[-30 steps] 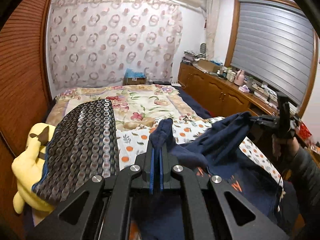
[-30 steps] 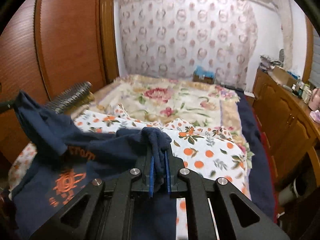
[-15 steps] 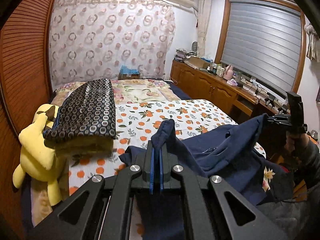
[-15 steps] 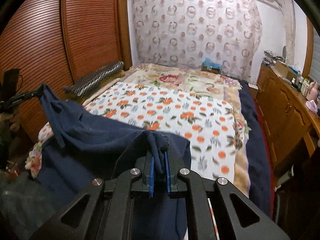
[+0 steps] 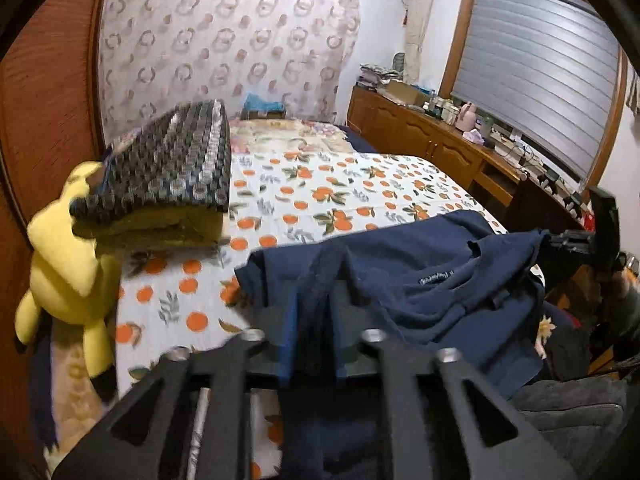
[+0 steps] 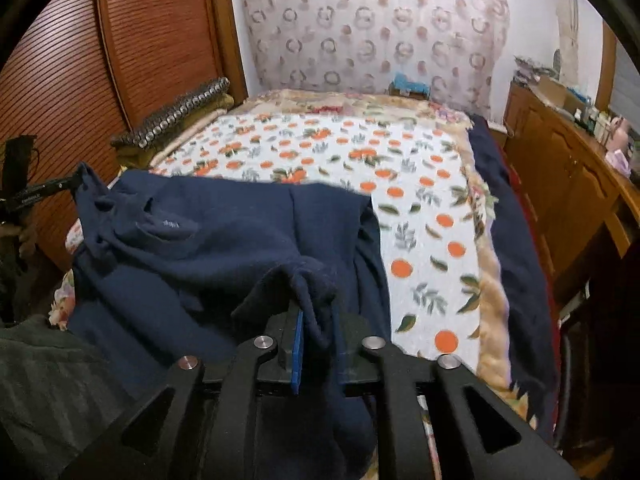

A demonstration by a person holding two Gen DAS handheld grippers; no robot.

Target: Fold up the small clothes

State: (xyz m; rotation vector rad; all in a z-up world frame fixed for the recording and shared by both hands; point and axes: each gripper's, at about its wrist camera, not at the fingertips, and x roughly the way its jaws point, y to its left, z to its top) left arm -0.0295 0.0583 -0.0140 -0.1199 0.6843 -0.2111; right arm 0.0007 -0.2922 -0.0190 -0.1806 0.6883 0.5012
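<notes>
Lying on the bed near its foot is a dark blue shirt, spread out on the sheet with oranges printed on it. The left gripper has a fold of the shirt between its jaws, which have just been opening; the picture is blurry, so I cannot tell if they press the cloth. The right gripper also has a bunch of the shirt between its jaws. They have just been opening too, and the blue pad stands a little away from the cloth. A yellow plush toy sits at the left side of the bed, beside a folded blanket with a ring pattern.
</notes>
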